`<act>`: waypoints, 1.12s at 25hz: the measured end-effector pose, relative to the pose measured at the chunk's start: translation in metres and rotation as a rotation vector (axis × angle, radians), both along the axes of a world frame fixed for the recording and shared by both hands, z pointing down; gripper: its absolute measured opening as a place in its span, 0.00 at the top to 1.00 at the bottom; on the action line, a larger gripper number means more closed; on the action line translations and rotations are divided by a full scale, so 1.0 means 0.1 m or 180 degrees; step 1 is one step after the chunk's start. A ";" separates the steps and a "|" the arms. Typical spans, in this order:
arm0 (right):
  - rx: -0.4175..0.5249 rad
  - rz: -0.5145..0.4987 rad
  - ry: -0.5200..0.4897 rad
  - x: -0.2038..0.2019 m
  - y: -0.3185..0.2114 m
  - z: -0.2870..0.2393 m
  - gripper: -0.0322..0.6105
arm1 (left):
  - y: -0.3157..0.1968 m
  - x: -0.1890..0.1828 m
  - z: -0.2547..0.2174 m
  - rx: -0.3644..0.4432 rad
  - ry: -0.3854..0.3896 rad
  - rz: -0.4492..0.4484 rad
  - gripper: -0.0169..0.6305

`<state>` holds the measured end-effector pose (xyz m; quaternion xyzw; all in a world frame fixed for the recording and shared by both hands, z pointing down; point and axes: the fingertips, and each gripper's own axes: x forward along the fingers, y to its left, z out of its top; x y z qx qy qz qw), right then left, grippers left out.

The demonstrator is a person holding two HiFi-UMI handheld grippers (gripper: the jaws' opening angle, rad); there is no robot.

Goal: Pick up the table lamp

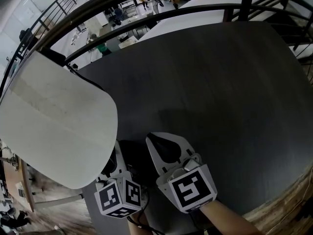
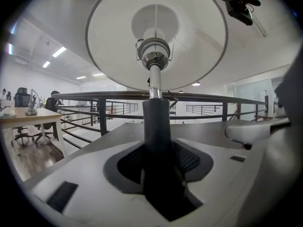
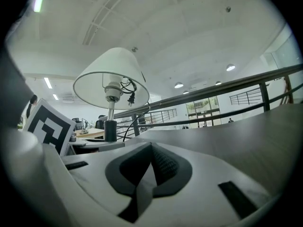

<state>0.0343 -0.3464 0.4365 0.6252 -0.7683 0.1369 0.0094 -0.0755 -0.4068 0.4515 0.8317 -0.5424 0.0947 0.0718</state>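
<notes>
As the dark table point(image 1: 220, 82) spreads ahead of both claws, it is entered first; a railing point(image 2: 104, 96) runs beyond its far edge.

The lamp point(image 2: 154, 70) is in the left claw point(image 2: 158, 151) and rises straight up out of it. Its base is hidden below the claw, so whether it is clear of the table cannot be told.

The shade point(image 1: 54, 126) is white, wide and conical. It sits directly above the left claw and covers most of it in the head view. It is judged thin and light on a wire frame. Pads would dent it, so it is no place to grip. Its bulk sits high above the hold, so the lamp may sway if tilted.

The stem point(image 2: 156, 122) is a dark matte sleeve low down, with a chrome tube point(image 2: 154, 82) above it running to the socket point(image 2: 154, 51). It is judged stiff. The sleeve looks the better hold, being less slippery than the chrome and nearer the base. The left claw is clenched on this sleeve, a pad touching each side.

The right claw point(image 3: 150, 150) is clenched on nothing, jaws together, just right of the left claw. The lamp is up and to its left.

The plug point(image 3: 131, 98) is black and hangs under the shade rim on a looped cord. It is loose and could swing or snag.

Writing: none readable on the lamp. Each claw's cube point(image 1: 188, 190) bears square markers only, with no brand or label.
</notes>
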 end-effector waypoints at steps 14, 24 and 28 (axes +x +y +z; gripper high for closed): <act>0.0128 -0.0014 0.0011 -0.11 0.13 -0.42 0.96 | 0.32 0.04 -0.40 0.0061 -0.0046 0.0132 0.67; 0.0095 0.0143 0.0001 0.16 0.36 -0.75 0.96 | 0.55 0.10 -0.84 0.0089 -0.0002 0.0083 0.67; 0.0151 0.0174 -0.0011 0.26 0.43 -0.92 0.96 | 0.66 0.15 -1.00 0.0104 -0.0031 0.0095 0.67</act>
